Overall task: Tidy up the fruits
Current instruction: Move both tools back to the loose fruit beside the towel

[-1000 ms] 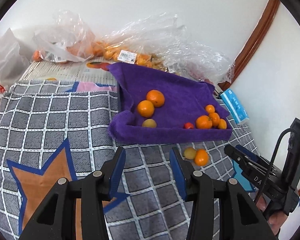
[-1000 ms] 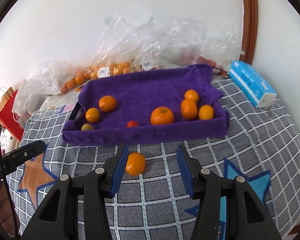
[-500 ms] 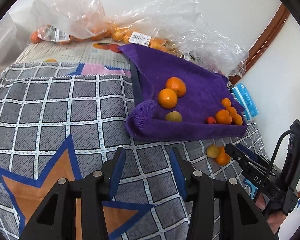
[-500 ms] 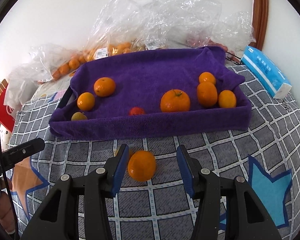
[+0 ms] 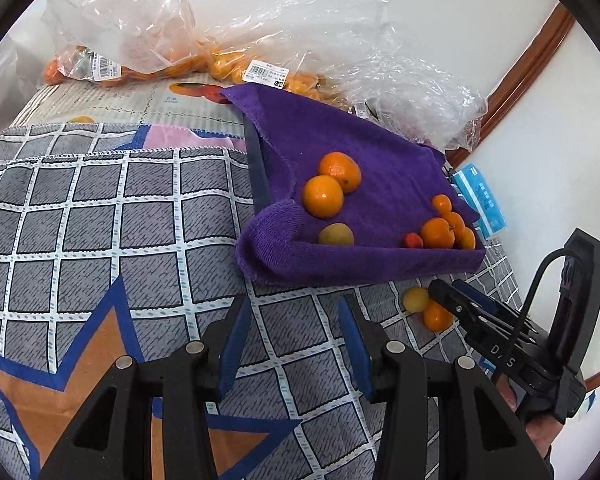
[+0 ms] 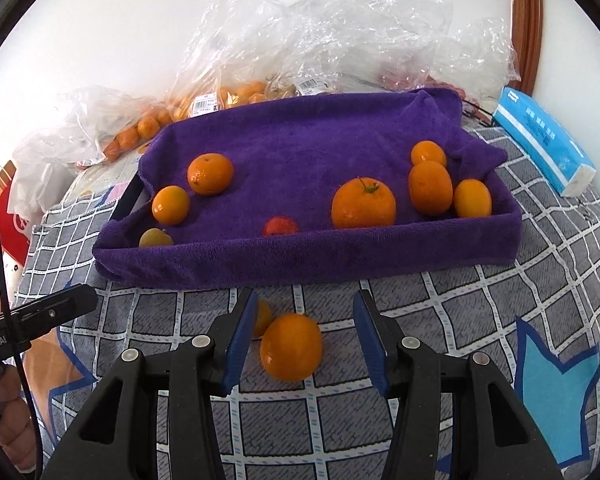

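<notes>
Still empty, the left gripper (image 5: 294, 340) has its jaws spread over the checked cloth (image 5: 100, 216), far from any fruit. From the right wrist, the right gripper (image 6: 304, 340) has spread jaws around the orange (image 6: 291, 347), which lies nearer the left jaw; closing may roll it against the small yellow fruit (image 6: 263, 316) or pinch both.

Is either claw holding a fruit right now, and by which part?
Nothing is held. The right claw is open around the loose orange on the cloth, pads not touching it. The left claw is open over bare cloth.
</notes>
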{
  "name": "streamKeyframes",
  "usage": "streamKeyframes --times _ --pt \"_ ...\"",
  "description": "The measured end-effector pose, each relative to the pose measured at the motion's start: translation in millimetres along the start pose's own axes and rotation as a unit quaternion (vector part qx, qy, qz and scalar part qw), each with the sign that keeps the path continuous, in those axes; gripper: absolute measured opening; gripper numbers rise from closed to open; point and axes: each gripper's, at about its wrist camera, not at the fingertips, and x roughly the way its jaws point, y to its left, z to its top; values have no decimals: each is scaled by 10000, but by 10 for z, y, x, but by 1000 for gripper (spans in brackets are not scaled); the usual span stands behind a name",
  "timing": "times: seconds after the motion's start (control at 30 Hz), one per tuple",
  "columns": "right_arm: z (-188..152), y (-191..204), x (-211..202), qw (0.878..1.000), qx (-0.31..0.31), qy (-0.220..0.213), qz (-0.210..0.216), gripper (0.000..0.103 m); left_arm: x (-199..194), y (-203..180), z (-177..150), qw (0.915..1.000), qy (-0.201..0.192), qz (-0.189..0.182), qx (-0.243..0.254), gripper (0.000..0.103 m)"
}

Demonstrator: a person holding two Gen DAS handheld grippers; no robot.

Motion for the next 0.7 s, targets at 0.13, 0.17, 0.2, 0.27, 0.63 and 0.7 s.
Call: streamKeyframes --times 0.13,0.17,0.2,0.27,0.63,0.7 --pt "26 19 26 10000 -25 7 77 50 -13 20 13 10000 -31 -34 -41 43" --pt "31 28 35 9999 -41 21 113 50 -13 26 10 10000 -28 -26 -48 44" --pt "35 50 42 9998 -83 29 155 50 -11 31 9 10000 -20 -19 -61 44" --pt "35 81 45 9998 -146 10 152 51 0 46 8 10000 5 -14 -92 44" --pt "16 242 91 9985 -457 69 304 54 -14 126 23 9998 6 38 -173 44" --pt "12 259 77 9983 -485 23 314 46 -38 165 29 9997 -21 39 -229 44"
